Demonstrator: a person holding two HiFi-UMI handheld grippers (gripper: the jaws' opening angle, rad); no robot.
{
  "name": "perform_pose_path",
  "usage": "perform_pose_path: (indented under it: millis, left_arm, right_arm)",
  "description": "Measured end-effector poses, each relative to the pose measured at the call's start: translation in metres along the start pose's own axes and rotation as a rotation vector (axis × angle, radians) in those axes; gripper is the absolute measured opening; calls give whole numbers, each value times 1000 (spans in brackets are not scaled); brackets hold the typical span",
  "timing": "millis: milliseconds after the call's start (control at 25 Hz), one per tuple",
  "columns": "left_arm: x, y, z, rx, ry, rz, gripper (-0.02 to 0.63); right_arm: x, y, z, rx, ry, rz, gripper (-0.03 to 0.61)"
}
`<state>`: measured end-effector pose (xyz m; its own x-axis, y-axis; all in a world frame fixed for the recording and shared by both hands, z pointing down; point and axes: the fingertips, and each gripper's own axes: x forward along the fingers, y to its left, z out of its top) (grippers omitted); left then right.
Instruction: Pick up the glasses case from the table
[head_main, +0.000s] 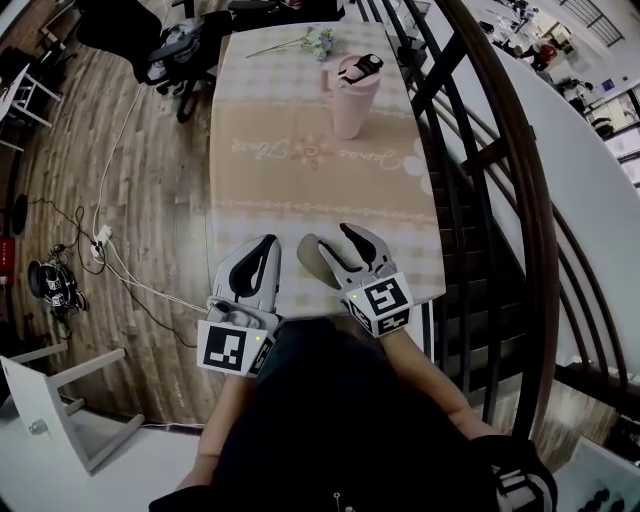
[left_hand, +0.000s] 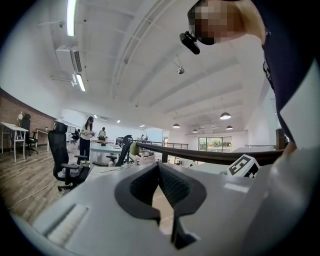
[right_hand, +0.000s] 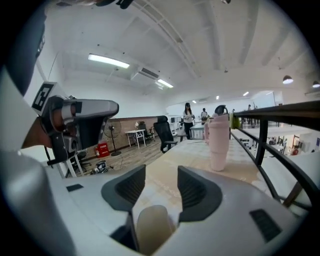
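The beige glasses case (head_main: 310, 256) lies near the front edge of the table (head_main: 300, 190), which has a checked beige cloth. My right gripper (head_main: 340, 240) is over it. In the right gripper view the case (right_hand: 152, 227) sits low between the jaws of the right gripper (right_hand: 161, 175); the dark pads (right_hand: 196, 192) stand apart and do not press on it. My left gripper (head_main: 268, 243) is just left of the case with nothing in it. In the left gripper view the tips of the left gripper (left_hand: 159, 166) meet.
A pink tumbler (head_main: 352, 95) stands at the far middle of the table, a flower sprig (head_main: 312, 42) behind it. A dark stair railing (head_main: 480, 160) runs along the table's right side. An office chair (head_main: 180, 50) and cables (head_main: 105, 240) are on the wooden floor at left.
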<state>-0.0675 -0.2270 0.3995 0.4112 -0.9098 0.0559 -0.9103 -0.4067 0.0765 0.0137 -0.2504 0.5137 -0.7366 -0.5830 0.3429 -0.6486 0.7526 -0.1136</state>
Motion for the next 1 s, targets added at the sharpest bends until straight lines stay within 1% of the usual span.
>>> perform_pose_path:
  millis: [120,240,440,560,800,1000]
  left_arm:
    - [1,3,-3,-11,23,-12,11]
    - [3,6,-10,2,54,-24,11]
    - [5,10,-33,9,116,-45,11]
    - [5,8,-48,10,154,-78,11]
    - [7,6,-72,-46,208,-120,11]
    - [9,8,-80,-82,224,-134,11]
  right_arm:
    - [4,2,-11,20,36,8,172]
    - [8,5,-23,39,71,28,179]
    - [10,5,-41,60,119,20,187]
    - [9,6,-53,62,159,22,196]
    - [13,8,-76,36,242,35,216]
    - [18,8,-93,35,308,48,232]
